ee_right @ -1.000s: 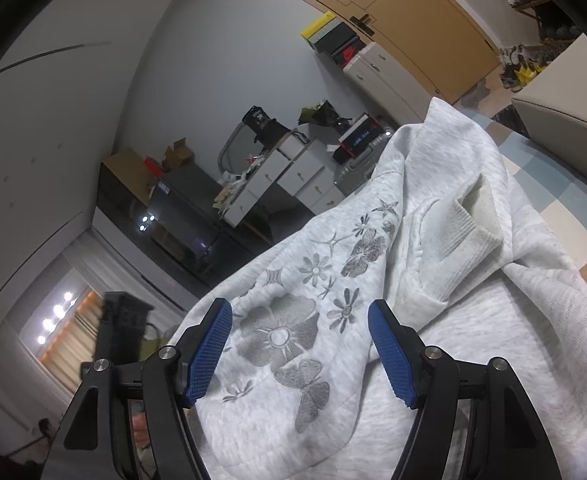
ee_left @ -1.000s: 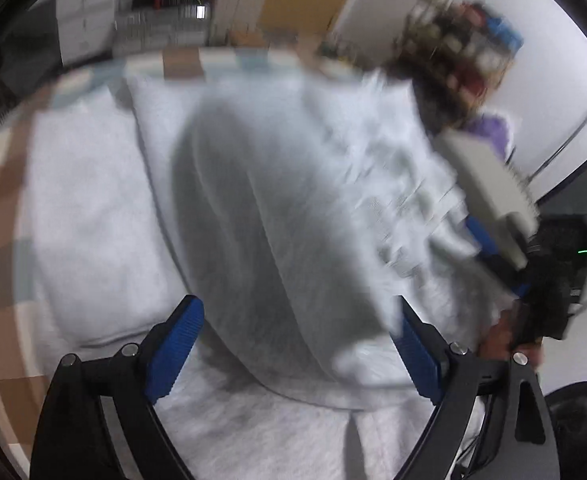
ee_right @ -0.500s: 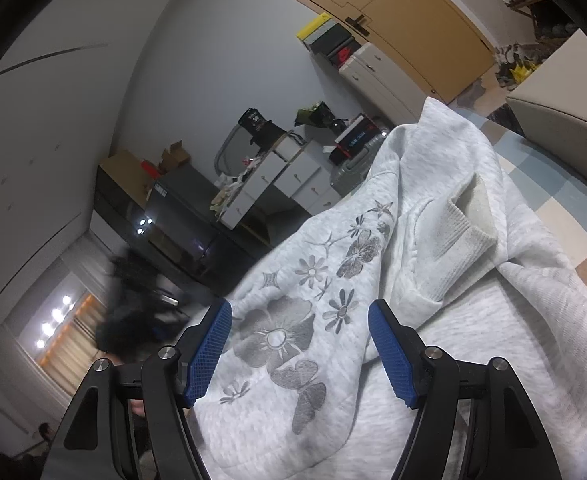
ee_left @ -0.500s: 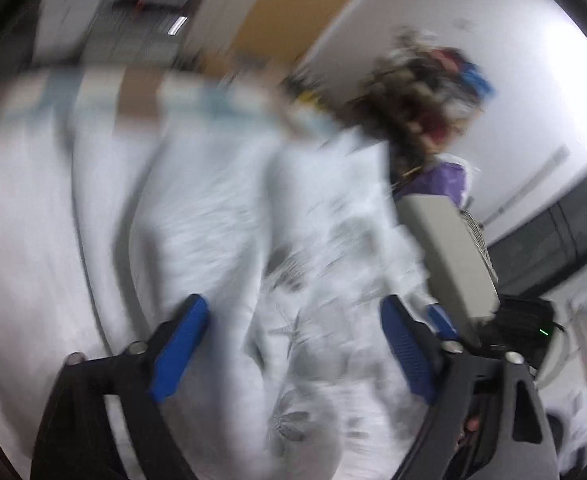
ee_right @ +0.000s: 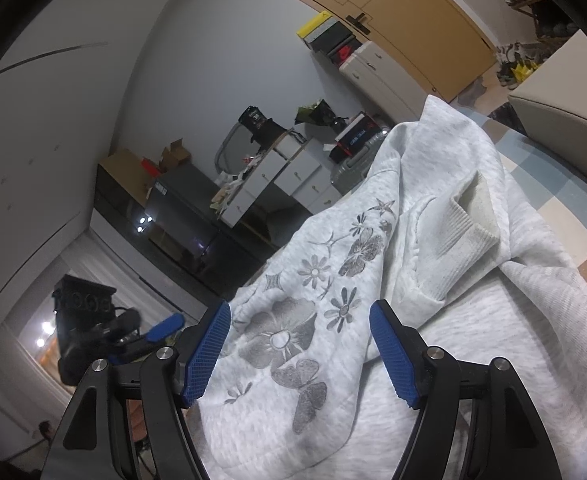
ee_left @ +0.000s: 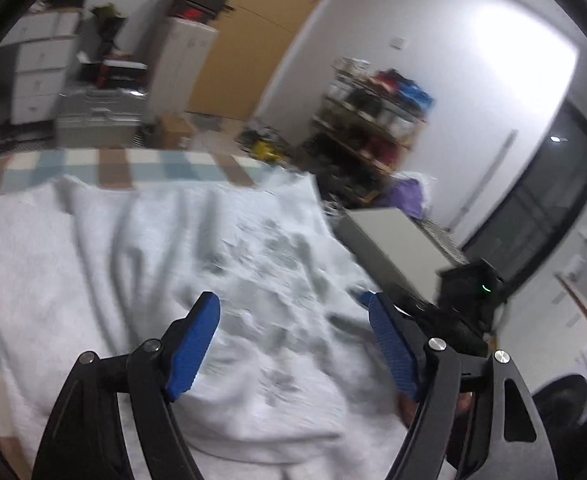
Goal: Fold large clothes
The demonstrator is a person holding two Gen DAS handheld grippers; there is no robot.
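Right wrist, soft grey flower-printed sweatshirt [ee_right: 373, 280], ribbed cuff [ee_right: 457, 236]

We are in a lived-in home, a room used for both sleeping and storage. White drawer units [ee_right: 289, 176] stand along the wall, with shoeboxes [ee_right: 325, 36] stacked on a white cabinet [ee_right: 377, 76] beside a wooden door [ee_right: 413, 20]. An open rack [ee_left: 373, 120] is crammed with bags and household clutter. We see a checked bedcover [ee_left: 133, 164] in blue, brown and cream, a dark glass-fronted cabinet [ee_right: 165, 216], and curtains with warm lights behind them [ee_right: 41, 332].
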